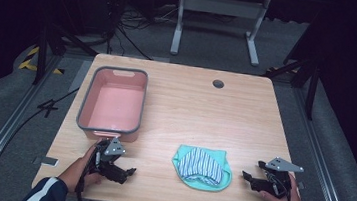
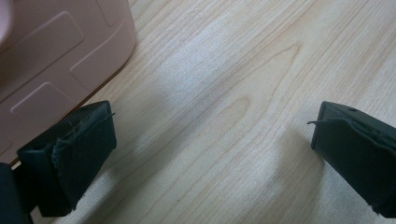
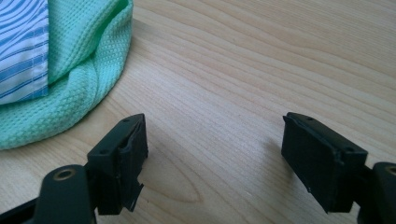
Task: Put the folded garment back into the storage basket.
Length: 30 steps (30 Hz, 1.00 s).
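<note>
Cloth (image 1: 201, 167), mint waffle weave with a striped panel, lay folded between your 2 grippers, right of the pink bin (image 1: 114, 102). Left gripper (image 2: 210, 149) and right gripper (image 3: 212, 158) both gaped, empty. Soft, light, floppy, you judged; pinch a folded edge.

left tongs (image 1: 126, 171): black, 2 jaws, frayed pad edges, grey 3-cornered plate, black cable | right tongs (image 1: 249, 177): black, brass-ringed hole, screws, grey plate | left sleeve (image 1: 46, 192): dark, white stripes

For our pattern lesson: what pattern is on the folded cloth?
Blue and white stripes on the cloth, clearest in right gripper view.
</note>
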Each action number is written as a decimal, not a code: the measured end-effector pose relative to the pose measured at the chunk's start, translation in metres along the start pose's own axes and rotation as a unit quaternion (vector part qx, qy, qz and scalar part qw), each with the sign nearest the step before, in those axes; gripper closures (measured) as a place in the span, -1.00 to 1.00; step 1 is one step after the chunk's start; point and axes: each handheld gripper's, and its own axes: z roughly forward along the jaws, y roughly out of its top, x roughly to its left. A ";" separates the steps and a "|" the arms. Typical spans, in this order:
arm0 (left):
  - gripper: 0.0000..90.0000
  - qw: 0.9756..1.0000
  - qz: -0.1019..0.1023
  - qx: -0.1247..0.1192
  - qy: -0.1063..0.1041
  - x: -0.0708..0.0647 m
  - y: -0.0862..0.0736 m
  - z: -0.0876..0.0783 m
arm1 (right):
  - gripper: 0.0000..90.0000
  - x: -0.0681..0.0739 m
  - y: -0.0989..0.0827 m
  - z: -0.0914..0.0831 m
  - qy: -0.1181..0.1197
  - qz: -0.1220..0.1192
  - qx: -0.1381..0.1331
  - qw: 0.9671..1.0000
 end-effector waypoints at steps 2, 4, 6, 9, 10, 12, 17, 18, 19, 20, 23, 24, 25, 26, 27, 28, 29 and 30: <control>-1.00 1.000 0.013 0.000 -0.003 0.002 0.001 0.000 | -0.47 0.000 0.000 0.000 -0.002 -0.001 0.000 1.000; -0.99 1.000 0.012 -0.001 -0.010 0.002 0.000 0.000 | -0.47 0.000 0.000 0.000 -0.002 -0.001 0.000 1.000; -0.99 1.000 0.014 -0.001 -0.009 0.002 0.000 -0.001 | -0.47 0.000 0.000 0.000 -0.002 0.000 0.000 1.000; -0.99 1.000 0.017 0.000 -0.007 0.002 -0.001 -0.001 | -0.47 0.001 0.000 0.000 -0.002 0.003 0.000 1.000; -0.99 1.000 0.016 0.000 -0.011 0.002 -0.001 -0.001 | -0.47 0.000 0.001 0.000 -0.003 0.003 0.000 1.000; -0.99 1.000 0.016 0.001 -0.013 0.002 -0.002 -0.002 | -0.47 0.000 0.001 0.001 -0.003 0.002 0.000 1.000; -0.98 0.999 0.030 0.031 -0.017 0.000 0.004 -0.004 | -0.47 0.001 0.002 0.001 -0.003 0.004 0.003 1.000; -0.94 0.999 0.033 0.033 -0.021 0.000 0.006 -0.004 | -0.47 0.000 0.002 0.001 -0.004 0.002 0.008 1.000; -0.91 0.999 0.038 0.030 -0.016 -0.002 0.008 -0.003 | -0.48 0.001 0.003 0.001 -0.004 0.006 0.009 1.000; -0.81 0.999 0.039 0.026 -0.018 -0.002 0.011 -0.003 | -0.48 0.001 0.004 0.001 -0.005 0.005 0.012 1.000; -0.53 0.999 0.043 0.016 -0.022 -0.006 0.016 0.000 | -0.47 0.001 0.007 0.001 -0.006 0.007 0.021 1.000; -0.57 0.998 0.046 0.013 -0.028 -0.009 0.018 0.001 | -0.44 0.001 0.007 0.001 -0.006 0.009 0.023 1.000; -0.55 0.998 0.051 0.008 -0.034 -0.011 0.020 0.001 | -0.39 0.001 0.008 0.001 -0.007 0.011 0.025 1.000; -0.44 0.998 0.056 0.003 -0.039 -0.013 0.023 0.002 | -0.37 0.001 0.009 0.001 -0.005 0.009 0.026 1.000; -0.39 0.998 0.058 0.003 -0.039 -0.014 0.026 0.003 | -0.35 0.002 0.012 0.000 0.001 0.013 0.026 1.000; -0.40 0.998 0.058 0.003 -0.039 -0.014 0.026 0.003 | -0.35 0.003 0.014 -0.001 0.002 0.012 0.025 1.000; -0.39 0.998 0.052 0.007 -0.033 -0.018 0.033 0.007 | -0.35 0.006 0.017 -0.003 0.001 0.010 0.021 1.000; -0.37 0.998 0.051 0.009 -0.035 -0.018 0.035 0.009 | -0.35 0.008 0.021 -0.004 0.003 0.010 0.018 1.000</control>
